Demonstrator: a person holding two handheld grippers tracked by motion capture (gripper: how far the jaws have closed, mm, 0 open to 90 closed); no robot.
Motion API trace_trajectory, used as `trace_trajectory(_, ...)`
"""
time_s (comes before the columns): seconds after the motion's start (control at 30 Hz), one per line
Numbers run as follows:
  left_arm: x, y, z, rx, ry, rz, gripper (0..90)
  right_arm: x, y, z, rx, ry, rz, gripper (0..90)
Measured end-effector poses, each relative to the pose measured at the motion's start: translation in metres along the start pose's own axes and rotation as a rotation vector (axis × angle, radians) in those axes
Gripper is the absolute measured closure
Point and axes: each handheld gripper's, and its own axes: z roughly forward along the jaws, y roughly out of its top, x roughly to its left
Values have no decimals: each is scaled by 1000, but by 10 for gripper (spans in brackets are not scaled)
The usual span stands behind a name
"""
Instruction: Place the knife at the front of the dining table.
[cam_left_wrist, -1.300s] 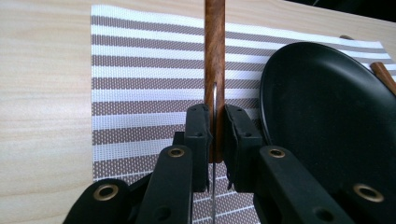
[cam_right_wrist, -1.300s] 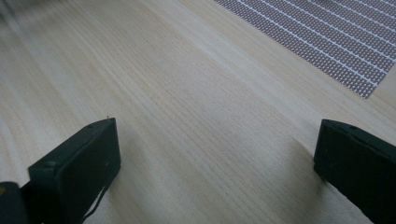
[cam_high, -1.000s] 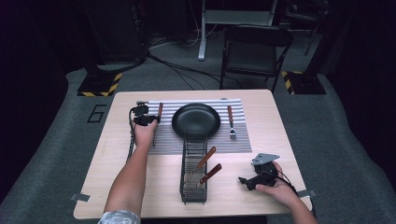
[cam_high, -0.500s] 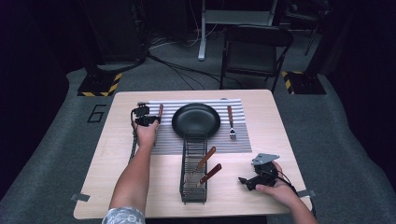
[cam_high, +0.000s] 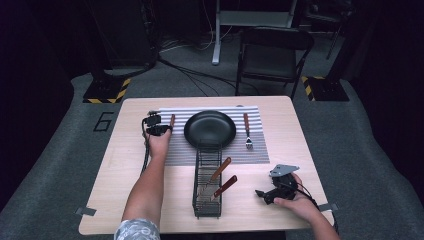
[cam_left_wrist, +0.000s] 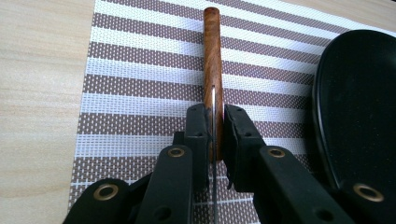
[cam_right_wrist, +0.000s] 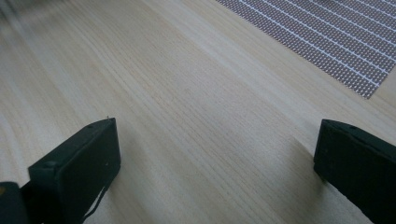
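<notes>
Table (cam_high: 125, 165), pale wood, bearing a place setting in progress. Striped placemat (cam_high: 255, 150) laid across the far half, presumably to mark where the setting goes. Black plate (cam_high: 210, 129) centred on the placemat. Wire cutlery basket (cam_high: 206, 200) standing just in front of the plate, two wooden-handled utensils (cam_high: 222, 180) lying slanted in it, likely the stock not yet laid out. Fork (cam_high: 247, 131) with a wooden handle lying on the placemat to the right of the plate, parallel to it, as a set piece would lie.

Left gripper (cam_left_wrist: 214, 128) at the left of the plate, jaws pressed together on the knife (cam_left_wrist: 211, 56): the thin blade stands on edge between the pads and the wooden handle points away along the placemat. The knife sits low over the mat just beside the plate; the grip on the blade seems chosen to steer the handle into line. Whether it already rests on the mat cannot be told.

Right gripper (cam_high: 267, 194) parked on the bare table near the right front corner, jaws spread and empty, well apart from the setting, apparently waiting its turn.
</notes>
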Motion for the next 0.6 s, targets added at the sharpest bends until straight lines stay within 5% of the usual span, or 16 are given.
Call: trace_trajectory(0.6, 3, -1, 2, -27, 13, -15, 769, 0, 0, 0, 0, 2, -4, 0)
